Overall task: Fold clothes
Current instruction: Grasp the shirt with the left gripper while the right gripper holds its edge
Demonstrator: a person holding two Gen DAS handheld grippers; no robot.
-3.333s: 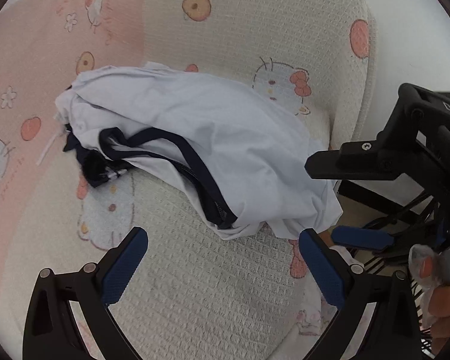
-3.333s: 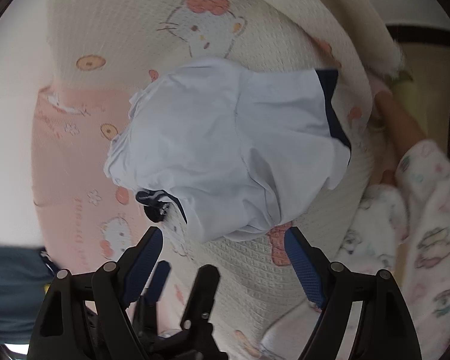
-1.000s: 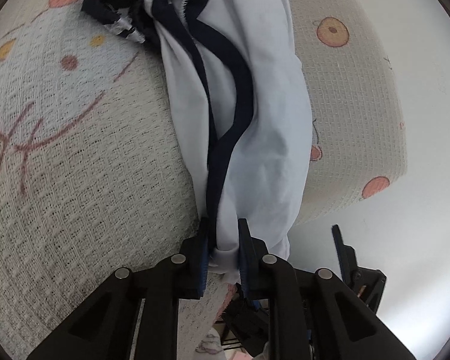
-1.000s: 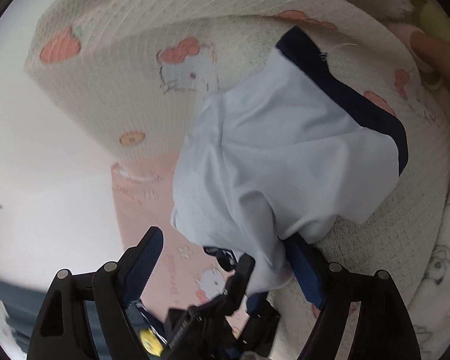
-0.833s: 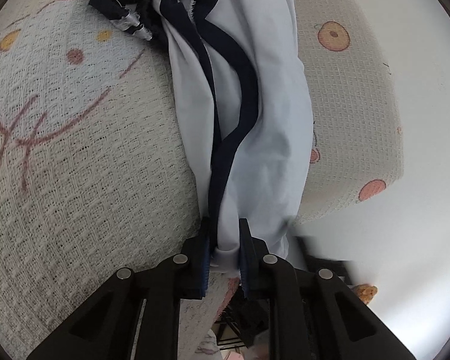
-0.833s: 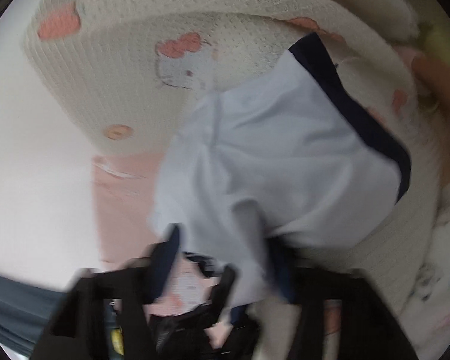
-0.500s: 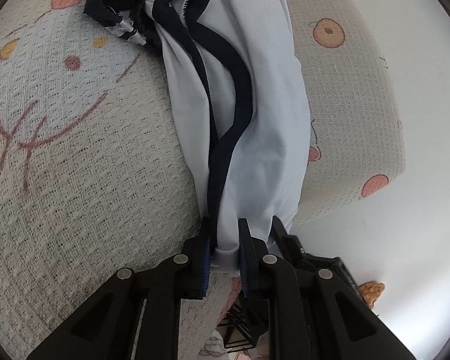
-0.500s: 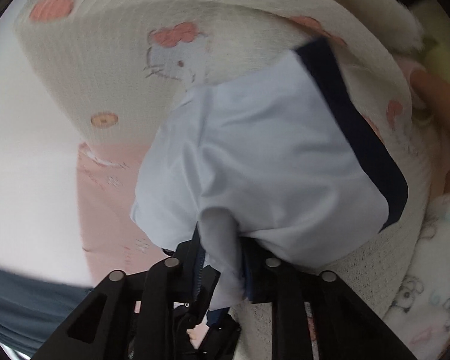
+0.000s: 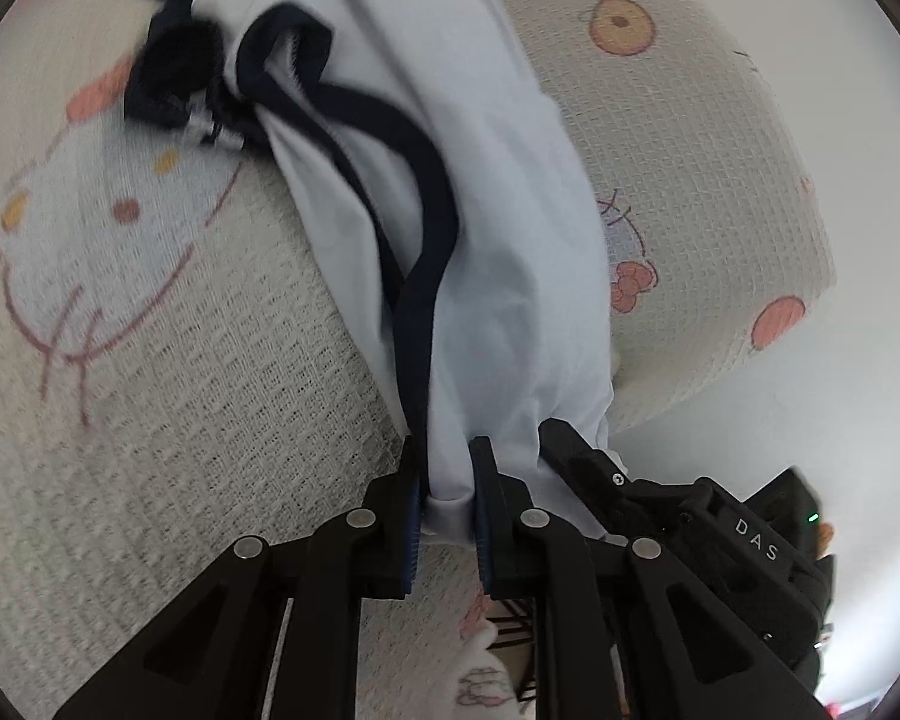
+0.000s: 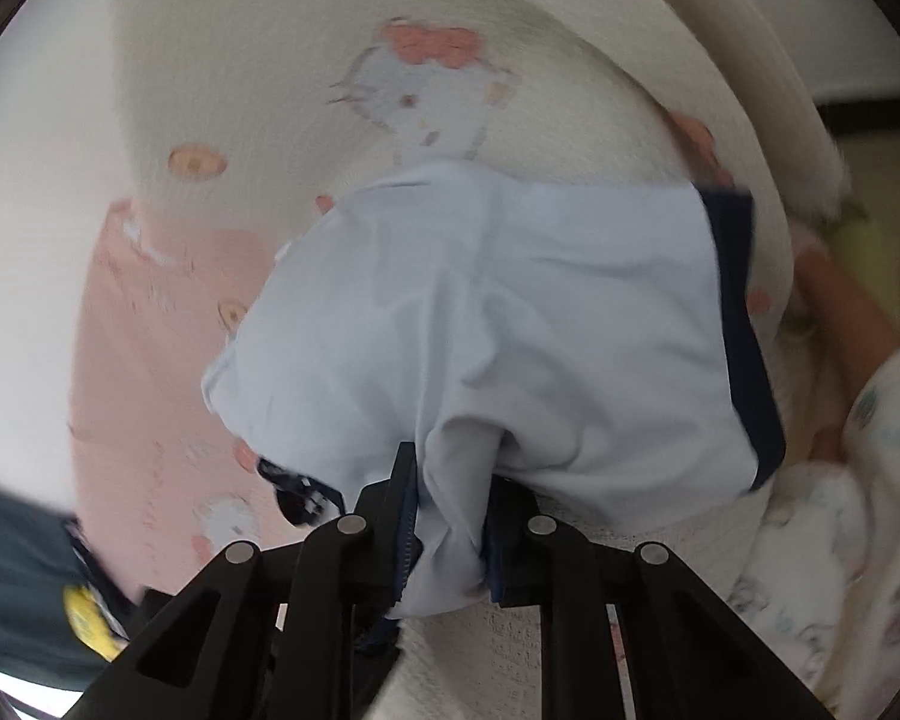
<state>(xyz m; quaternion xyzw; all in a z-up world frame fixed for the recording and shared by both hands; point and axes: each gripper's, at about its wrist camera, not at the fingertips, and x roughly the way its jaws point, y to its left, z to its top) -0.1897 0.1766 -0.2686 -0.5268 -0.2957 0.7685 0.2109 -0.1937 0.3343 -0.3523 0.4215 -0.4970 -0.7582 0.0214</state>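
- Nearest us in the left wrist view, our left gripper [image 9: 447, 495] points downward at a slant over the blanket [image 9: 198, 420], its jaws clamped on a bunched fold of the pale blue garment [image 9: 498, 276].
- In the right wrist view, our right gripper [image 10: 450, 510] has its jaws closing, with a twisted wad of the same garment [image 10: 510, 324] pinched between the pads.
- Just beside the left gripper we see the right gripper's black body [image 9: 690, 534], its fingertips hidden behind the cloth.
- Both views are blurred, and a dark object with a yellow patch [image 10: 84, 612] at the blanket's edge is too cut off to identify.
- A sleeve [image 10: 870, 450] with a pastel print shows beyond the blanket's edge.
- The garment lies crumpled on the blanket, pale blue with navy trim [image 9: 426, 228], and a dark bunched part [image 9: 174, 78] sits at its far end.
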